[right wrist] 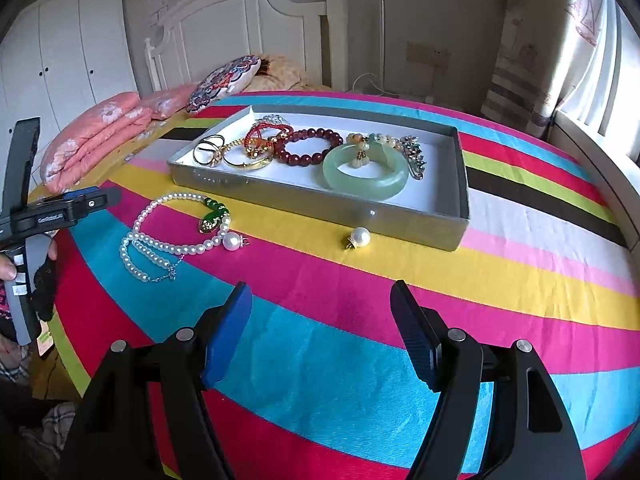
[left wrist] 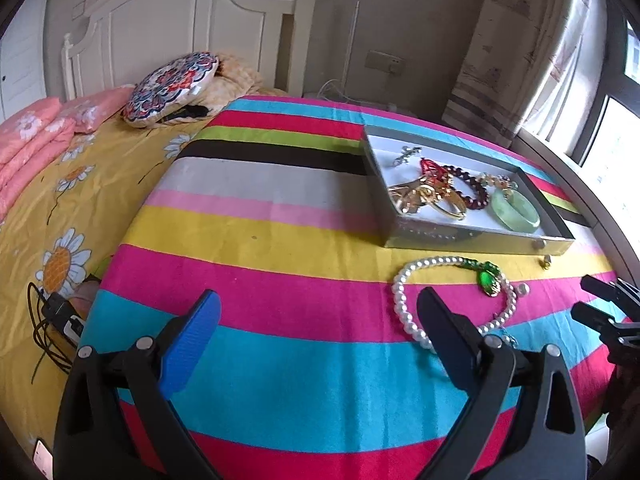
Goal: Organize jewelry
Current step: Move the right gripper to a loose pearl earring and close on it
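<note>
I hold my left gripper point(left wrist: 318, 314) with fingers spread and empty, and my right gripper point(right wrist: 322, 306) likewise. The pearl necklace point(right wrist: 160, 236) and loose pearl pendant point(right wrist: 357, 238) lie on the bed's striped cover point(right wrist: 320, 360), just before the tray point(right wrist: 320, 210). A careless pinch could snag strands or roll that pendant away.

Striped cloth point(right wrist: 320, 360), tray point(right wrist: 400, 220), pearl necklace point(right wrist: 160, 240)

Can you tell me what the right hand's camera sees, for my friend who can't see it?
The open right gripper hovers over a striped cloth, holding nothing. Ahead, a pearl necklace lies beside a grey tray holding a jade bangle.
</note>
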